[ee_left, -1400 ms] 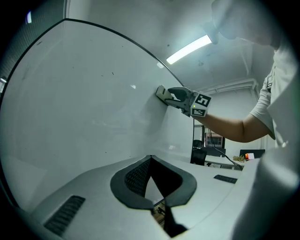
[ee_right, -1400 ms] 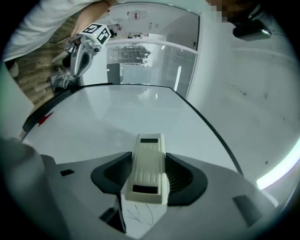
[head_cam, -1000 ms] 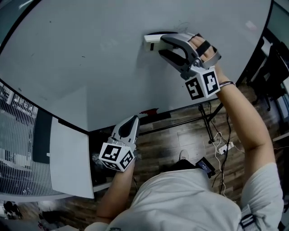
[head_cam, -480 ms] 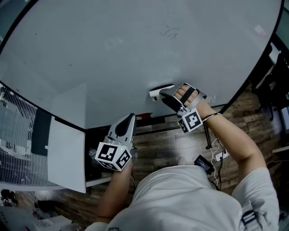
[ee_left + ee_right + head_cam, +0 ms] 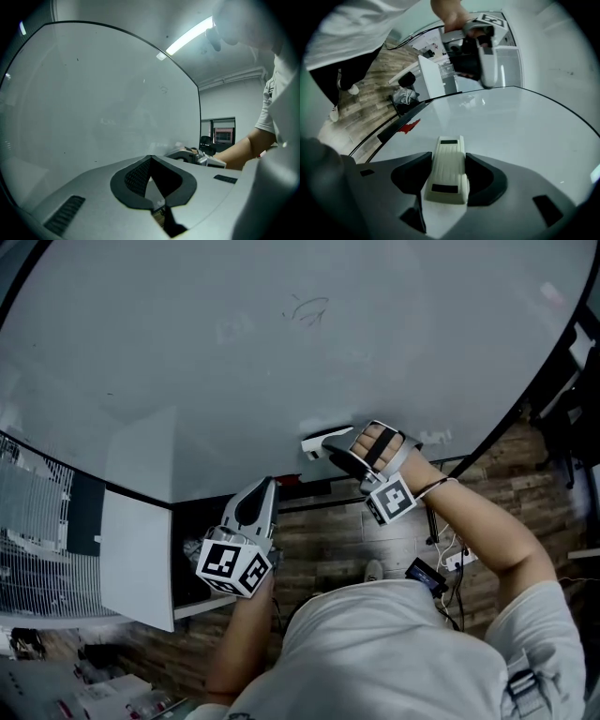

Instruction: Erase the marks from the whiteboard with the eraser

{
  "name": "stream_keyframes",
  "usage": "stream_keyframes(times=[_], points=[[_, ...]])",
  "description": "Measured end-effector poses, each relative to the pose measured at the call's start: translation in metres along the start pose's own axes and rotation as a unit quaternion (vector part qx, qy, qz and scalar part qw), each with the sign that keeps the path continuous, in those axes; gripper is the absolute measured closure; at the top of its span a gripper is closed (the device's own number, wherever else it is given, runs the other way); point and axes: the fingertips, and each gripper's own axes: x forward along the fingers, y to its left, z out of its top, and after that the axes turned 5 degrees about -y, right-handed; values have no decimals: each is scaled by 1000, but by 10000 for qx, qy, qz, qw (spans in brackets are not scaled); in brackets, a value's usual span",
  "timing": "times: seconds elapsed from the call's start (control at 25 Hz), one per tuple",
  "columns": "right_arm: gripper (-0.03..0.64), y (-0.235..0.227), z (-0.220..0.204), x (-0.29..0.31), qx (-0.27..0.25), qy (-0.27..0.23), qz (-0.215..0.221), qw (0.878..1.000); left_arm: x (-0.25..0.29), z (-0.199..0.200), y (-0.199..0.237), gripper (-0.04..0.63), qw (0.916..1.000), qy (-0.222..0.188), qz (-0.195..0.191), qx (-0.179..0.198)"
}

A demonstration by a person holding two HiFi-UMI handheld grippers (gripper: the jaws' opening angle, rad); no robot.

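Observation:
The whiteboard (image 5: 187, 343) fills the upper head view; a small dark scribble (image 5: 307, 309) sits high on it, also faint in the left gripper view as a mark (image 5: 163, 89). My right gripper (image 5: 330, 450) is shut on the white eraser (image 5: 321, 439), pressed flat on the board near its lower edge, well below the scribble. In the right gripper view the eraser (image 5: 446, 168) lies between the jaws on the whiteboard (image 5: 525, 136). My left gripper (image 5: 259, 504) hangs below the board's edge, jaws together with nothing in them; its tips (image 5: 151, 165) meet.
A white panel (image 5: 136, 559) and a radiator-like grille (image 5: 33, 521) stand at the left. Below the board are a wooden floor (image 5: 328, 549), cables and a power strip (image 5: 461, 559). A red thing (image 5: 407, 126) lies on the board's ledge.
My right gripper has carried the eraser down the board from near the scribble to the lower edge, then nudged slightly left. The scribble now shows uncovered above. The left gripper has barely moved.

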Motion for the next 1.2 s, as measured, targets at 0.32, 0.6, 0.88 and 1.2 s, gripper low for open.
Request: stream_keyframes(times=[0.32,0.6,0.88,1.2], points=[[383,-164,-9,-73,-25,-194,-1060,9942,22,-3,-10,589,9999,-87,-29,-98],[382,-303,-13,-142,-312,-231,-2061,9778,26,9,-15,589,9996,-271,35,9],[382,-277,-20,-137,-47,-326,-2105,9770,30,6,-16,589,9997,-217,100,49],[382,-125,-31,-83,291,-375,-1047,9934,29,4,-15,589,9997,-119,137,143]])
